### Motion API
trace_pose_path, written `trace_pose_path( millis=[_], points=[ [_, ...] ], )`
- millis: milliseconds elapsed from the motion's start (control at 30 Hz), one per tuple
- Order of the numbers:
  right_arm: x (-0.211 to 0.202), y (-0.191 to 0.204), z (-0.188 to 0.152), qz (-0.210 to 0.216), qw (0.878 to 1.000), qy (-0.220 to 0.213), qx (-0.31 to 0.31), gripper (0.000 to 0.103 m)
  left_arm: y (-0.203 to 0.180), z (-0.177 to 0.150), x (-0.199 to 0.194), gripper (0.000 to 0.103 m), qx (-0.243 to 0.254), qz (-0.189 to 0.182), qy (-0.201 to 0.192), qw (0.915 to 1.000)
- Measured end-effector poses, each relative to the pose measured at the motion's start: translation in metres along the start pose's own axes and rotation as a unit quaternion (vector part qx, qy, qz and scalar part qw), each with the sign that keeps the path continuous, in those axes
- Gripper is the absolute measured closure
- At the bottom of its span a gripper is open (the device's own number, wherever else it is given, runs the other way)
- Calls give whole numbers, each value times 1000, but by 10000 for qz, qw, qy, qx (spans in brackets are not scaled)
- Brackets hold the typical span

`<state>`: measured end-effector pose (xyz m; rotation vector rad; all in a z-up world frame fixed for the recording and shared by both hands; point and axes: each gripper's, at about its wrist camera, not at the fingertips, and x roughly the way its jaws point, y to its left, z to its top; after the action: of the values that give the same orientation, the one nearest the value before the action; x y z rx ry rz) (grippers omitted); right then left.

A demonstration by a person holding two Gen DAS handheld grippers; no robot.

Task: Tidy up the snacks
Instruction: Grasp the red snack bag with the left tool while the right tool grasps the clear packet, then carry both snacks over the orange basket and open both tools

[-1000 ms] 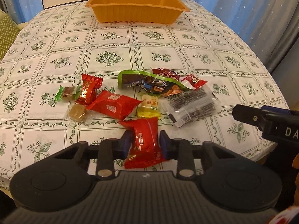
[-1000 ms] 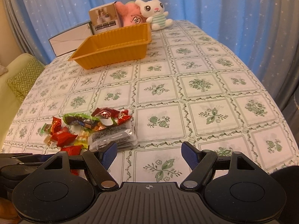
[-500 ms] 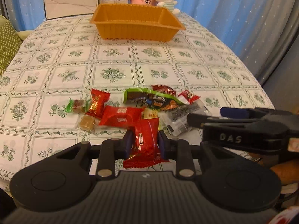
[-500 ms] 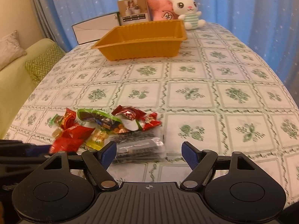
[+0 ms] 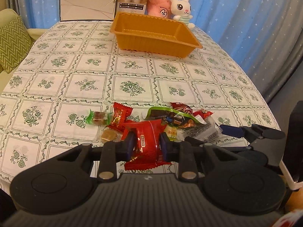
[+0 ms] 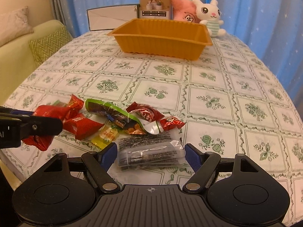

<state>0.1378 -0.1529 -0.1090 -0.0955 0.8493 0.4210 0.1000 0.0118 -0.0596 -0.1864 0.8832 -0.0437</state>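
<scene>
One red packet (image 5: pixel 148 141) clamped in left tongs (image 5: pixel 146 145), right tongs (image 6: pixel 150 156) spread wide, one orange tray (image 6: pixel 161 39).

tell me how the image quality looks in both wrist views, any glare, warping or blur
Left wrist view: strong fisheye bend in the tablecloth grid, dark vignette corners, small glints on the red snack packet held in the left claw. Right wrist view: same barrel warp, warm dim light, glare on the clear seaweed packet between the open right claw fingers; plush rabbit is sharp.
</scene>
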Motion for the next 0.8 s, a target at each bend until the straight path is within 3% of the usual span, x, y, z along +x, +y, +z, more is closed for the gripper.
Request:
trace_pose_path(
  millis=[133,533,800],
  points=[
    [11,7,-4,-67,9994,208,-264,16,4,0,1,77,-57,0,15,10000],
    [4,-6,-7,-8,9999,140,56,21,6,2,0,77,-65,-22,-28,10000],
    [-24,-20,-10,-354,9988,-173,292,22,-3,9,0,77,36,-124,-78,9999]
  ],
)
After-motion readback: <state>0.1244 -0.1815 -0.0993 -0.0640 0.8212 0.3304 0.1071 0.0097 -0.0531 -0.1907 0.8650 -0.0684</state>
